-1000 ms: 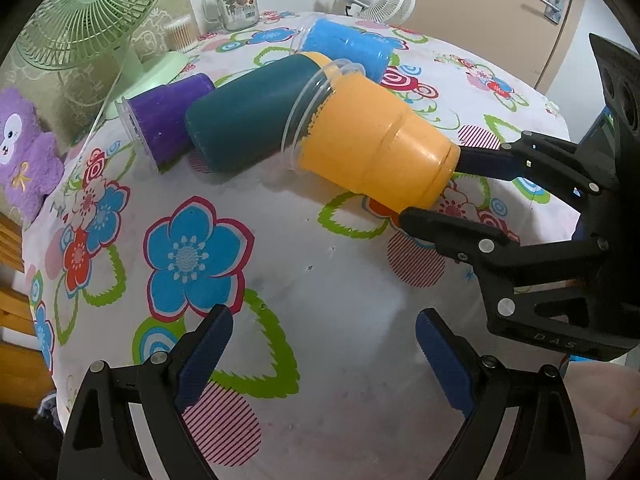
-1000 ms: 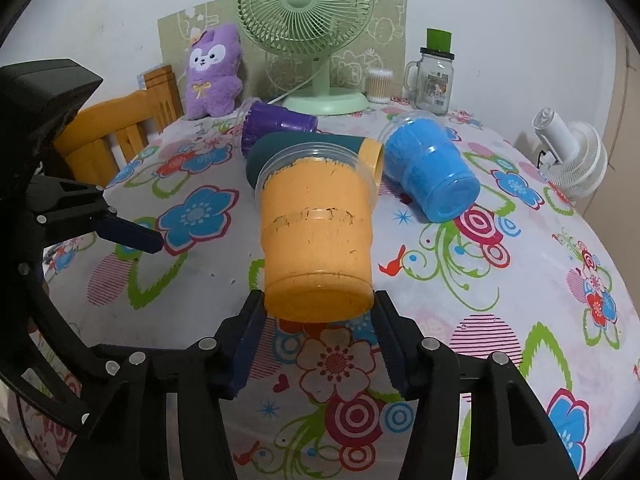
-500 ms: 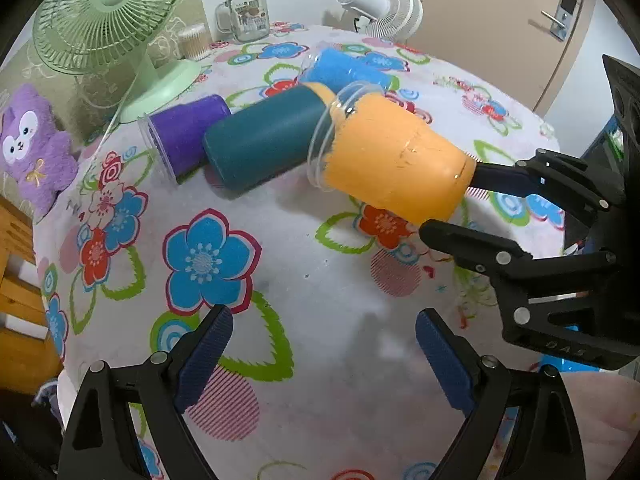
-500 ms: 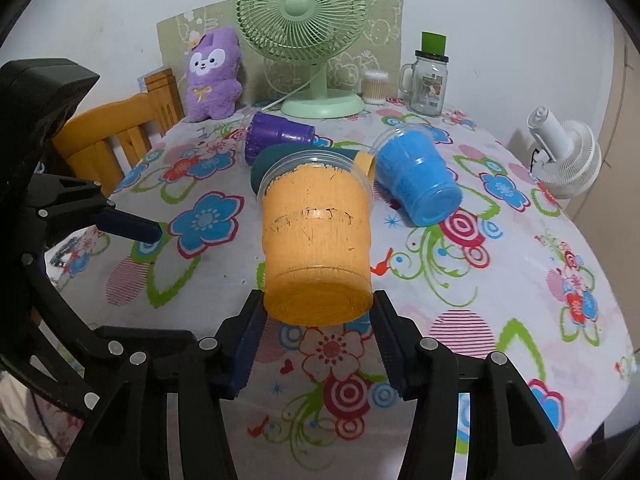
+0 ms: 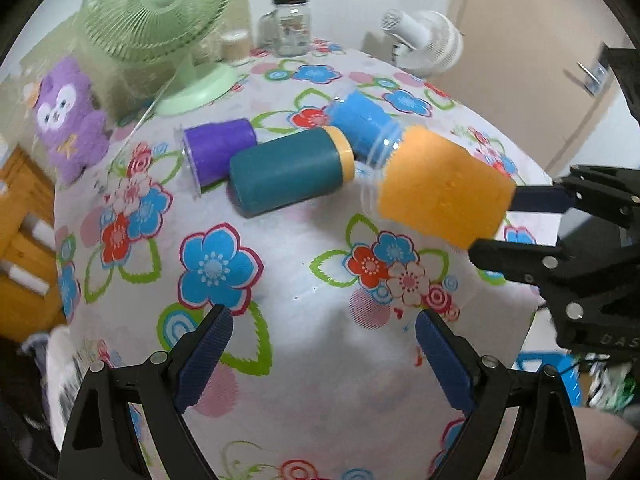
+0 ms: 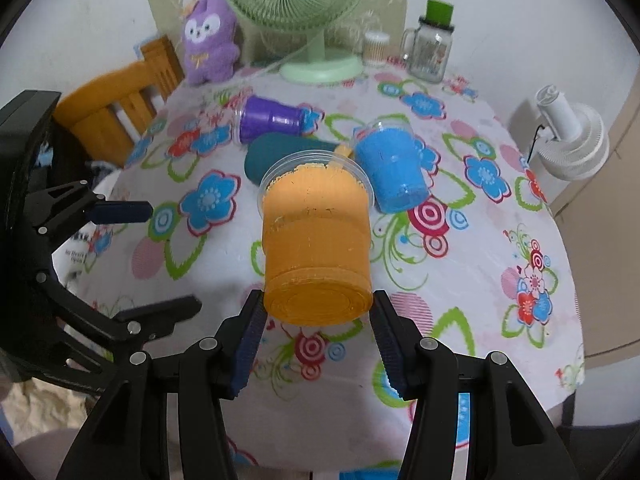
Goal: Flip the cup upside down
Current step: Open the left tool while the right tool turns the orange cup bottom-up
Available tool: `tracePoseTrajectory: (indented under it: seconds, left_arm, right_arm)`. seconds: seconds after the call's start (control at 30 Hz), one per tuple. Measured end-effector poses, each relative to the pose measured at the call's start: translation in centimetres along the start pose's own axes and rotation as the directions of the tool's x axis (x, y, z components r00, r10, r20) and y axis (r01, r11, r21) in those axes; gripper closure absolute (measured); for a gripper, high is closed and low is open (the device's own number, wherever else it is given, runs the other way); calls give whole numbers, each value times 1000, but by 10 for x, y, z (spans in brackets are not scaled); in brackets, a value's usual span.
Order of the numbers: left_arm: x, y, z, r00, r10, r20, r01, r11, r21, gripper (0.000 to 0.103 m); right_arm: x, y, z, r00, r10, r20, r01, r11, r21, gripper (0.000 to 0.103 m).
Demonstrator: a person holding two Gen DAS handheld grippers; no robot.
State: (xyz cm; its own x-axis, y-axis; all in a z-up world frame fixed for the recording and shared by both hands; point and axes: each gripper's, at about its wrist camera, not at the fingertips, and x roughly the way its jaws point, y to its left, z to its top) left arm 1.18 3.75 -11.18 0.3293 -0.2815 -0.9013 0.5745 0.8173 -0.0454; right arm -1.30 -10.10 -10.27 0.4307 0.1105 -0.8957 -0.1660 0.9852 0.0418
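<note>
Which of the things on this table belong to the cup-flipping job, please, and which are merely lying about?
Job in hand:
orange cup
right gripper, shut on its base

Lying about:
blue cup
purple cup
teal cup
green fan
purple plush
glass jar

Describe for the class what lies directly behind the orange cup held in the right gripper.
Behind the orange cup lie a teal cup and a blue cup, both on their sides. The orange cup hides the teal cup's near part.
</note>
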Motion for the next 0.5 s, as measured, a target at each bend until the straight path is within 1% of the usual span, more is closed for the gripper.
tracePoseTrajectory:
  seconds: [0.1, 0.17, 0.23, 0.3, 0.37, 0.43, 0.5]
  left_arm:
    - [5, -1, 1, 1000, -1, -2, 1, 998, -66, 9]
    - [9, -4, 2, 1000, 24, -5, -24, 995, -99, 9]
    - [11, -6, 3, 1000, 29, -4, -29, 990, -137, 9]
    - [13, -9, 3, 1000, 25, -8, -26, 985, -172, 9]
    - [15, -13, 2, 999, 30, -15, -33, 980, -196, 9]
    - [17, -17, 1, 999, 39, -20, -43, 975, -216, 9]
    - [20, -18, 1, 999, 40, -25, -44, 971, -235, 9]
  right_arm:
    - [2, -5, 6, 998, 25, -60, -27, 999, -41, 47]
    - [4, -7, 9, 994, 33, -104, -40, 997, -70, 47]
    - [9, -9, 11, 986, 31, -165, -49, 993, -108, 47]
    - [12, -13, 12, 978, 50, -202, -78, 988, -136, 47]
    - [14, -17, 14, 969, 69, -239, -108, 982, -153, 47]
    - [18, -20, 17, 955, 61, -289, -116, 978, -176, 47]
    - [25, -23, 20, 934, 38, -356, -113, 975, -191, 47]
